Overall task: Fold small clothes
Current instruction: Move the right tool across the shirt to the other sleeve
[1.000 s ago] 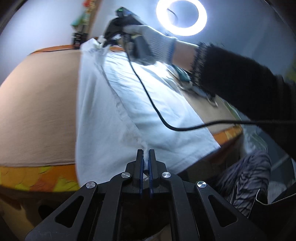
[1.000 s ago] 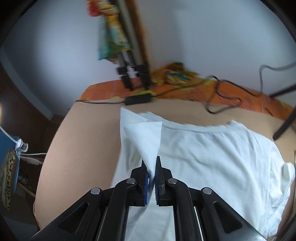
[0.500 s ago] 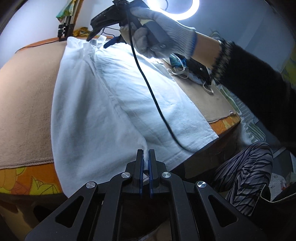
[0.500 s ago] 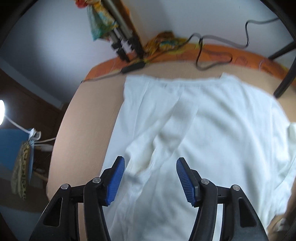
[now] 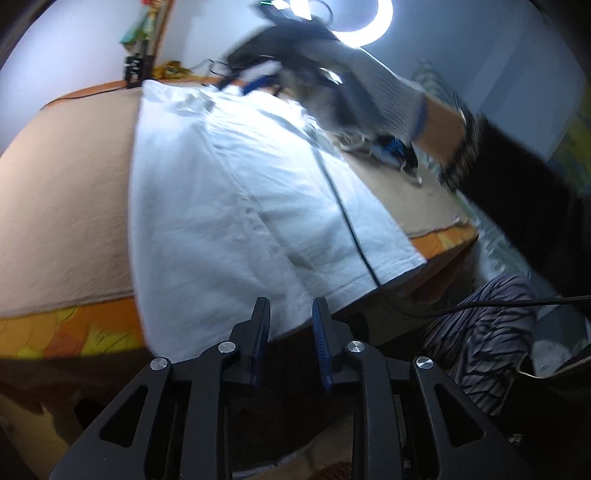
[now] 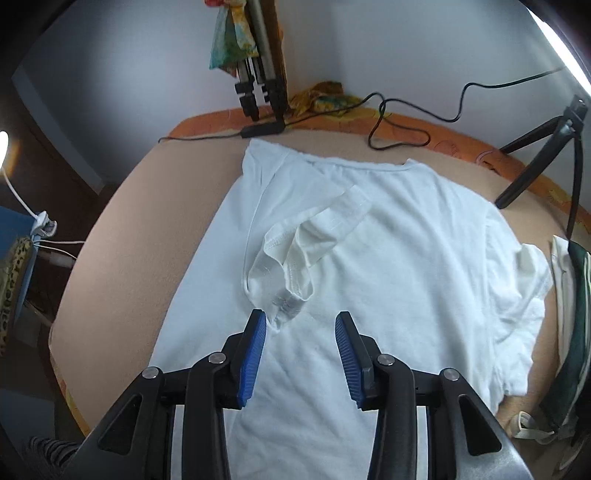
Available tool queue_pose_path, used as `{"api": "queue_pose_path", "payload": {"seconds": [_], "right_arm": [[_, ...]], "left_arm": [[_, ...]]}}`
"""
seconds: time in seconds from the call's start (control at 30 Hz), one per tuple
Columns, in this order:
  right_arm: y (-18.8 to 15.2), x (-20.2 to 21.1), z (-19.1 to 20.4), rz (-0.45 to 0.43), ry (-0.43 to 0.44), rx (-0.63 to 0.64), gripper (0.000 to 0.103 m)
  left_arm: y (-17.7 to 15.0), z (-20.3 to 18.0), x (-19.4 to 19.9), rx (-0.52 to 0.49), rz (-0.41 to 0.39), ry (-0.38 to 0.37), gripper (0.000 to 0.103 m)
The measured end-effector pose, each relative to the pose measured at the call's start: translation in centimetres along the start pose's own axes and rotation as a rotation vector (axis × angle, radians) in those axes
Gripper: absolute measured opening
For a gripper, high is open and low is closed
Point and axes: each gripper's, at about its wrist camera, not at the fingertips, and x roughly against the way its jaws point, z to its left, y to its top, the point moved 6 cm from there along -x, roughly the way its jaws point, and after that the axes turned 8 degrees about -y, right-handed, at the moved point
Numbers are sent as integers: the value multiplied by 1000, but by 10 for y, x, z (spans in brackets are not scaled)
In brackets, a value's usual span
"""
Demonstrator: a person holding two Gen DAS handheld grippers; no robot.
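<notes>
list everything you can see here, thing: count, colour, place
t-shirt: one, white, spread on the tan cover, one sleeve folded in over the body
tan cover: one, under the shirt
orange patterned sheet: one, showing at the cover's edges
tripod legs: one set, black and grey, far edge by the wall
small tripod: one, black, far right of the cover
cables: several, black, along the far edge
ring light: one, white, lit, on the wall side
striped fabric: black and grey, below the bed edge
left claw: blue pads, jaws just opening, off the hem
right claw: blue pads, open over the shirt, nothing between them
gloved hand: one, grey glove, dark sleeve
</notes>
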Motion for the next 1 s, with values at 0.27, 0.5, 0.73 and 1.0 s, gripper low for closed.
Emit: {"api": "queue_pose_path", "payload": {"seconds": [0.27,0.5,0.73,1.0], "right_arm": [[-32,92,-55,-195,18,-32,58],[-62,138,-109,-269,-20,-51,68],[-81,166,-178,-295,11,-156,71],[-93,171,-229,-303,21,-233,71]], "left_arm": [[2,-1,28,15,-123,86,22],[21,-44,-10,-76,-113,53,22],[35,-102,-73,-180,-37,-3,34],[21,-158,-144,-340,99,-19,51]]}}
